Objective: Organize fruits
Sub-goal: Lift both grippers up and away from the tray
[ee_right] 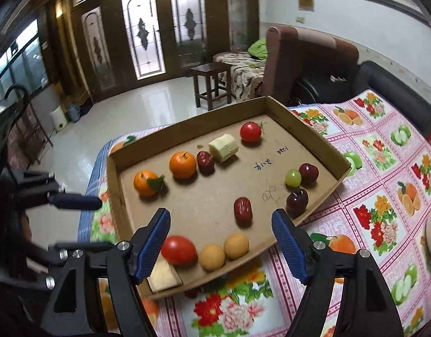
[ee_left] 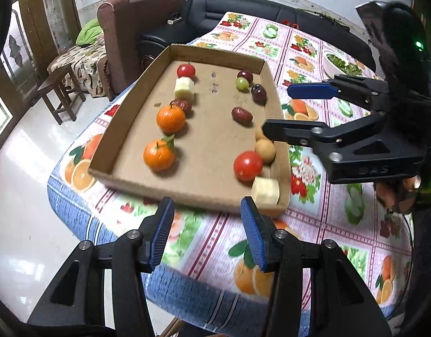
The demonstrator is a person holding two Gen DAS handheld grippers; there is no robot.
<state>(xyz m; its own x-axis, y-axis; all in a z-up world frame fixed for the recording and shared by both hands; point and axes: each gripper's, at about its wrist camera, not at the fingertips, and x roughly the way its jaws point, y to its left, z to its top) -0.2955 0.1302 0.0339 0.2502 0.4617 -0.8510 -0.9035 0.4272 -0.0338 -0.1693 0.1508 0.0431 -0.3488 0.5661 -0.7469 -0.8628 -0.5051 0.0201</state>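
Both grippers hang empty with fingers spread apart. The right gripper (ee_right: pixel 221 241) hovers over the near rim of the cardboard tray (ee_right: pixel 308 127) on the table (ee_right: pixel 383 168), and low in its view, between its fingers, sit a tomato (ee_right: pixel 178 250) and two small tan fruits (ee_right: pixel 224 250). Just past them, toward the middle of the frame, lies a red date (ee_right: pixel 242 209), long axis pointing away from the gripper. The left gripper (ee_left: pixel 207 230) waits outside the tray's near wall. I judge the right one closer to the tomato, tan fruits and date, while the two oranges (ee_left: pixel 165 137) lie nearer the left.
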